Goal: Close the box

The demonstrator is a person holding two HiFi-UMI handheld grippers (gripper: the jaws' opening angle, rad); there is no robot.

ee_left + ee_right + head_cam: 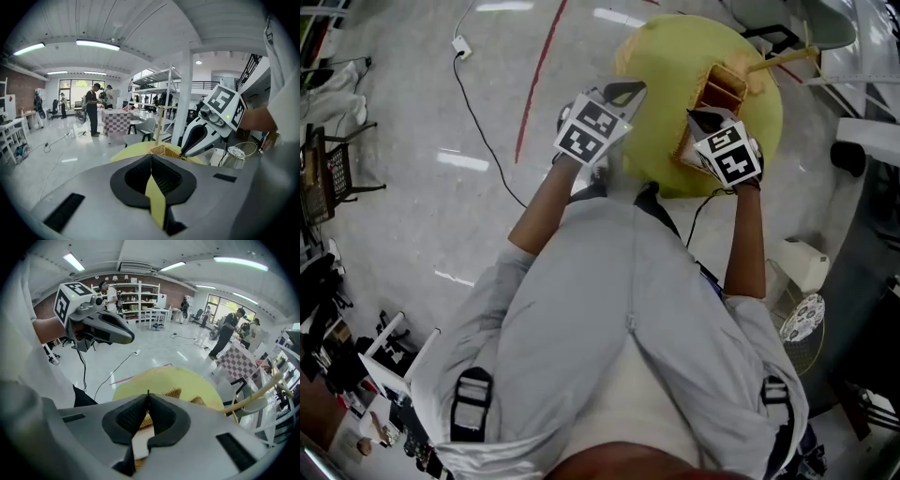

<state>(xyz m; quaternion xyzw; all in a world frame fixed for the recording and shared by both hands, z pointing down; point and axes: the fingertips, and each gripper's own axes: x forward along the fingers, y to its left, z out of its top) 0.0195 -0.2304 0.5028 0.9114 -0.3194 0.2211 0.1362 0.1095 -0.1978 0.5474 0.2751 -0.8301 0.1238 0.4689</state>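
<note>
A woven wicker box (724, 86) stands open on a round yellow table (675, 56). In the head view my left gripper (628, 90) hovers over the table's near left part, clear of the box. My right gripper (704, 117) hangs just above the box's near edge. The left gripper view has its jaws (151, 155) shut tip to tip with nothing between them, and the box (165, 151) and the right gripper (199, 137) lie beyond. In the right gripper view the jaws (148, 394) meet at the tips over the box (174, 392); I see nothing gripped.
A black cable (483, 127) and a red line (539, 75) run across the pale floor left of the table. A wooden stick (783, 58) juts out past the box. A round wire object (804, 321) sits at the right. People (93, 110) stand far off by a checkered table (116, 123).
</note>
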